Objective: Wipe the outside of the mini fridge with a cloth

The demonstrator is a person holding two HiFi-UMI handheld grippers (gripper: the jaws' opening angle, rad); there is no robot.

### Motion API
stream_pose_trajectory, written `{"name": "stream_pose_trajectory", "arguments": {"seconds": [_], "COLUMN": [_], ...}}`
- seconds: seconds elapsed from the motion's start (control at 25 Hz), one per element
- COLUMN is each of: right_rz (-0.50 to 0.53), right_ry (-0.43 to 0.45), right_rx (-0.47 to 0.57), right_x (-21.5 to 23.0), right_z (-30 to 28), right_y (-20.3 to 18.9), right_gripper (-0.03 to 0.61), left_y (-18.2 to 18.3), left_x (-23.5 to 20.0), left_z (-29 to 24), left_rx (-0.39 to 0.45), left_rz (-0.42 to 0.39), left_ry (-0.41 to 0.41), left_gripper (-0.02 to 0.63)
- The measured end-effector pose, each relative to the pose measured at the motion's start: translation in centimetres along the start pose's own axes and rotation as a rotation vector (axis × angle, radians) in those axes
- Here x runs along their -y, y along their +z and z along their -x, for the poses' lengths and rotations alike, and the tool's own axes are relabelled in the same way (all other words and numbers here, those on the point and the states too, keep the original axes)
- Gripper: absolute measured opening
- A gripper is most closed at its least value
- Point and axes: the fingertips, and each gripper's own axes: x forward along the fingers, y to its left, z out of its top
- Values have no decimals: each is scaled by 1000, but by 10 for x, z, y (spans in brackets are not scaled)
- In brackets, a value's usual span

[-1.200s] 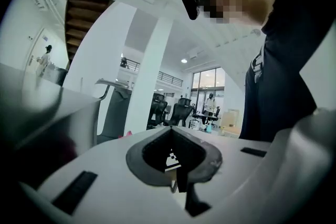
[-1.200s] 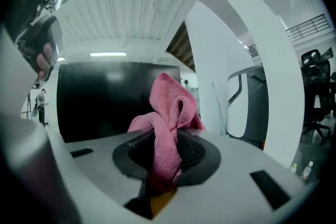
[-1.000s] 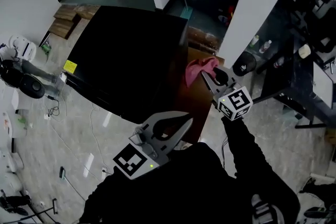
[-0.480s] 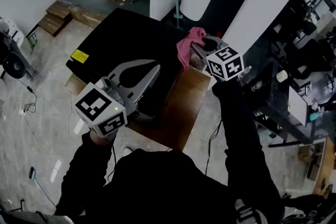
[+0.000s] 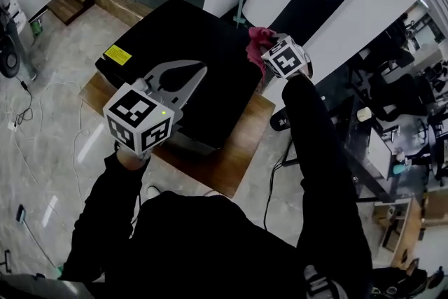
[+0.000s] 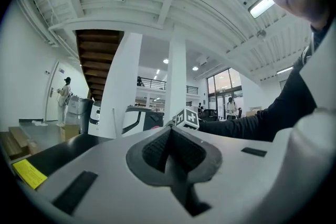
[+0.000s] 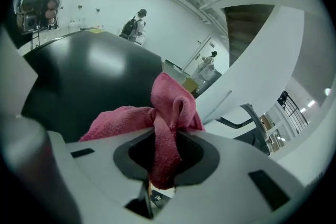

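I see my pale grey plastic left gripper (image 6: 170,131) and its matching right gripper (image 7: 167,136), each lined with dark ribbed pads (image 6: 155,147). Each carries a white cube with black square markers (image 5: 140,124). The left cube shows a small green light (image 5: 162,112). Black long sleeves (image 5: 315,143) cover both arms.

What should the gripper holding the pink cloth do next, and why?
Probably bring the right gripper down so the pink cloth presses flat on the mini fridge, then slide it across the black top. The cloth is clamped and bunched up at the top's far right edge, so most of that surface lies ahead of it. The left gripper is shut and empty.
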Motion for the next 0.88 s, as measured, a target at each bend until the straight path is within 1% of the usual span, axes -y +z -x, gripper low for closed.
{"name": "stream_pose_trajectory", "arguments": {"seconds": [0.12,0.2,0.36,0.56,0.64,0.72,0.88], "right_rz": [2,-8,-30,-30,-11,28,116], "right_ry": [-13,-17,-20,-35,-39,-42,-26], "right_rx": [-9,-9,-2,-19,-40,-71,-129], "right_x": [-15,-33,-74,-116,-133,-150,-191], "right_z": [4,9,24,46,55,66,88], "right_y": [8,16,44,65,72,77,85], "right_gripper": [69,67,67,67,67,67,66], "left_y": [-10,-18,-21,-27,-31,-34,-41], "left_x": [-12,-17,-30,-35,-36,-39,-45], "left_z": [17,30,56,68,69,69,72], "left_rx": [-12,-19,-24,-37,-37,-38,-39], "left_rz": [-3,-6,3,-14,-18,-19,-22], "left_ry": [12,0,-53,-127,-151,-155,-115], "left_gripper": [6,6,6,6,6,6,6]}}
